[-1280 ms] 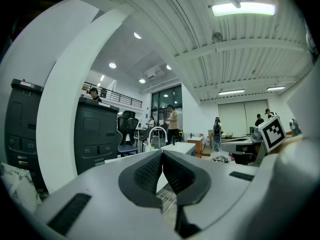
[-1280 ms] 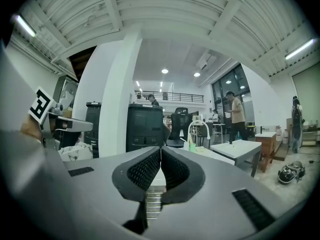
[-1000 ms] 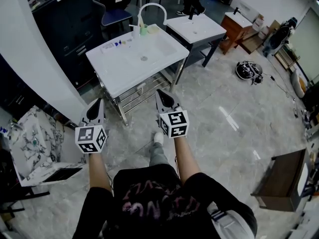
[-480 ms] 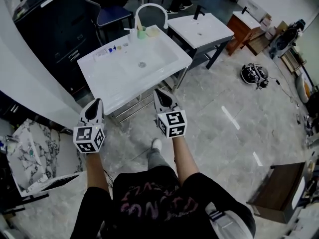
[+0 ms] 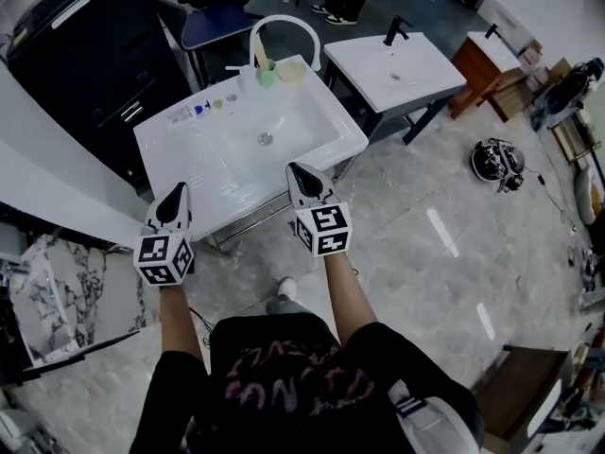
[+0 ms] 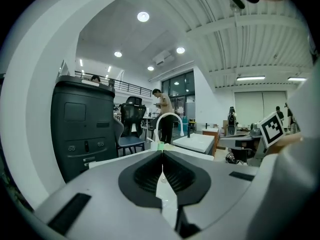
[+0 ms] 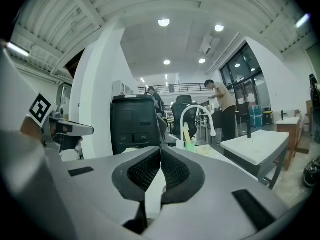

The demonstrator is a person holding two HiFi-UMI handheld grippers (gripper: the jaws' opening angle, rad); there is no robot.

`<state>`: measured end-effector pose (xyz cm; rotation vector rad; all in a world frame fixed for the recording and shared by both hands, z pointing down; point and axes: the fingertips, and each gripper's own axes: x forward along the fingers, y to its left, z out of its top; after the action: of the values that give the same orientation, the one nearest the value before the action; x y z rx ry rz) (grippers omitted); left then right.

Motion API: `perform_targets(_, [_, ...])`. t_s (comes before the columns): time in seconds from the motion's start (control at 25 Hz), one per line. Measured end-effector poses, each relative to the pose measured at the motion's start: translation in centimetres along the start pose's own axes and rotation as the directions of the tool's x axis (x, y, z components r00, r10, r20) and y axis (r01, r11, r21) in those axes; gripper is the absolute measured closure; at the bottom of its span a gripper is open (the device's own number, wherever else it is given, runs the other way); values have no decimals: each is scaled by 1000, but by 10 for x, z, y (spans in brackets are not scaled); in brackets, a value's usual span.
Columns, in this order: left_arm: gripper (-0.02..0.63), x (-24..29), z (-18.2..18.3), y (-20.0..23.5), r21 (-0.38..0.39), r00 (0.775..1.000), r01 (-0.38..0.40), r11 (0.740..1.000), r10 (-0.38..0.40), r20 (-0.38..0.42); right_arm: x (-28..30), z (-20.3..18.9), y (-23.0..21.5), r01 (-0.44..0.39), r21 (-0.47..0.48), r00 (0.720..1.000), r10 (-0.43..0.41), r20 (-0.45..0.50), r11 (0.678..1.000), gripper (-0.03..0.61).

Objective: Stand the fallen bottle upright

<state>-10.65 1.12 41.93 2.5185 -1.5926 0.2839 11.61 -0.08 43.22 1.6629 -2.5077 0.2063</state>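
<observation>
Two grippers hang by the near edge of a white counter (image 5: 180, 154), holding nothing.
Both the left gripper (image 5: 176, 197) and the right gripper (image 5: 301, 173) have their jaws pressed together. The small bottle (image 5: 186, 113) lies on its side on the counter, at 10 o'clock from the drain (image 5: 265, 138). A green cup (image 5: 268, 72) stands at 12 o'clock.

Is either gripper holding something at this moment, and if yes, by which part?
Nothing is held. The left gripper and the right gripper both have their jaws together with nothing between them, at the front of the white sink.
</observation>
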Motion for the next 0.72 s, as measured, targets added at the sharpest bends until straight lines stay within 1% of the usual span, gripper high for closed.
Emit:
perform_targets(0.16, [597, 22, 5, -5, 18, 1000, -14, 1000, 14, -20, 17, 4, -17, -30, 10, 1000, 29, 4, 1000, 568])
perform_targets(0.4, [597, 42, 8, 1, 24, 999, -25, 999, 26, -32, 40, 1, -26, -51, 7, 999, 51, -6, 999, 568])
perform_targets(0.72, [597, 81, 3, 25, 13, 998, -26, 1000, 27, -48, 81, -3, -35, -62, -5, 998, 62, -26, 998, 568])
